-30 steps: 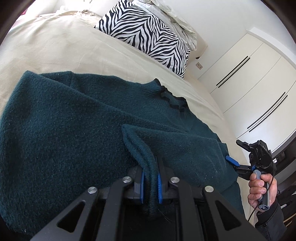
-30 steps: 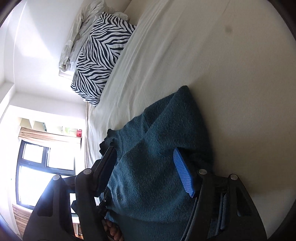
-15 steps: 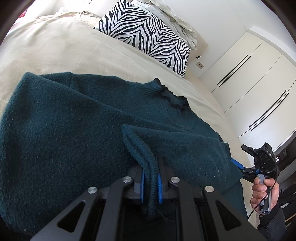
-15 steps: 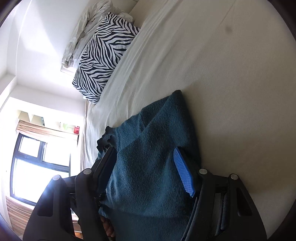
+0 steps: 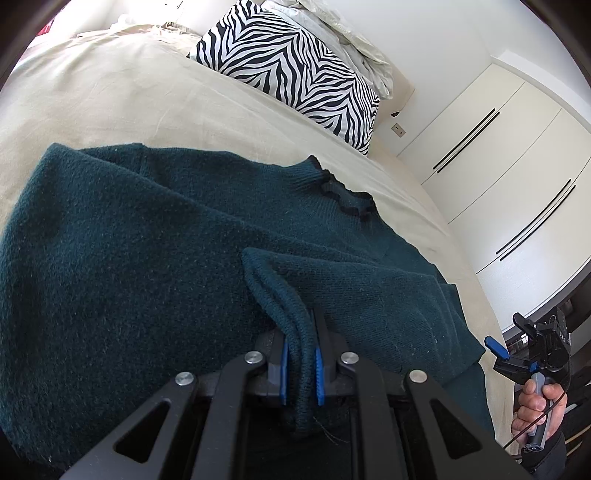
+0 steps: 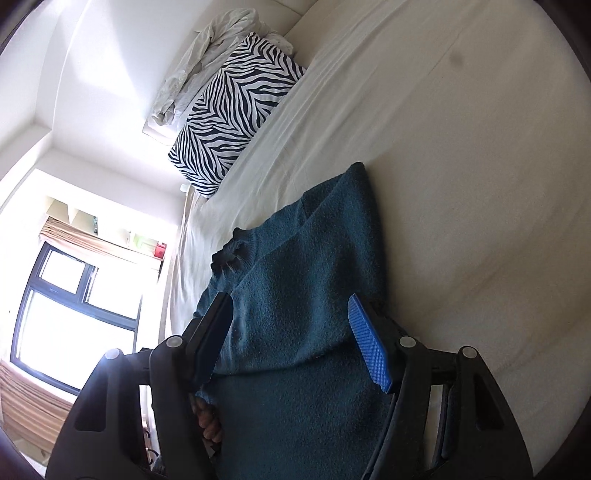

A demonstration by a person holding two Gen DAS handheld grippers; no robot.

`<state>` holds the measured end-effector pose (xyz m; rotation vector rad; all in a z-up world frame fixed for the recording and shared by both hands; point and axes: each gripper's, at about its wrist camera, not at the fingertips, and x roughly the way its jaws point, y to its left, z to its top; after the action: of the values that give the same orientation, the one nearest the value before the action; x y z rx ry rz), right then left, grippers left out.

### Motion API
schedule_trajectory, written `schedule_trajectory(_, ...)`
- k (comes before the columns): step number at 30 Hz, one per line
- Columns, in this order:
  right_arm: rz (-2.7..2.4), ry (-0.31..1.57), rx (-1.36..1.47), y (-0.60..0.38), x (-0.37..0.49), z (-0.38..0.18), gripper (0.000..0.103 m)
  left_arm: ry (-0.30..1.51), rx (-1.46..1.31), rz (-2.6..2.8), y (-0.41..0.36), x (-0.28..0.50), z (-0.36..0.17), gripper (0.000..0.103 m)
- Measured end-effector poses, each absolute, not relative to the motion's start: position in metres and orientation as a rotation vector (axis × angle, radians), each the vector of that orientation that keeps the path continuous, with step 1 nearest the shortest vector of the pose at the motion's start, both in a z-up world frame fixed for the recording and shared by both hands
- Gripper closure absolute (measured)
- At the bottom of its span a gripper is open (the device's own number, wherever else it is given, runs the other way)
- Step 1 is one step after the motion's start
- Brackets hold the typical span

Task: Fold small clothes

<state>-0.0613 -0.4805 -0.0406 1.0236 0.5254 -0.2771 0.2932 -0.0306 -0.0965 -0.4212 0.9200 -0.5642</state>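
A dark teal knit sweater lies on the cream bed, neckline toward the pillow, one part folded over its body. My left gripper is shut on a bunched edge of the sweater near its lower hem. My right gripper is open and empty, its fingers apart over the sweater. It also shows in the left wrist view, held by a hand just off the sweater's right edge.
A zebra-print pillow and crumpled white bedding lie at the head of the bed. White wardrobe doors stand on the right. A window is beyond the bed's far side.
My right gripper has drawn back from the sweater's right edge, away to the right. My left gripper stays shut on the sweater edge, hardly moved.
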Motion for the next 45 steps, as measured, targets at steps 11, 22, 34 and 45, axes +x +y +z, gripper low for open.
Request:
schedule_trajectory(11, -0.267, 0.555, 1.062, -0.466, -0.075, -0.065, 0.039, 0.923, -0.435, -0.57, -0.029, 0.294, -0.097, 0.089)
schedule_trajectory(22, -0.365, 0.545, 1.013, -0.398, -0.209, -0.044, 0.038, 0.936, -0.377, -0.449, 0.015, 0.244, -0.054, 0.036)
schedule_trajectory(34, -0.406, 0.658, 0.921, -0.343, -0.271, -0.049, 0.038, 1.054, -0.415, -0.273, 0.134, 0.071, -0.055, 0.035)
schedule_trajectory(45, -0.418, 0.753, 0.917, -0.313, -0.298, -0.061, 0.038, 1.114, -0.398, -0.308, 0.134, -0.002, -0.063, 0.031)
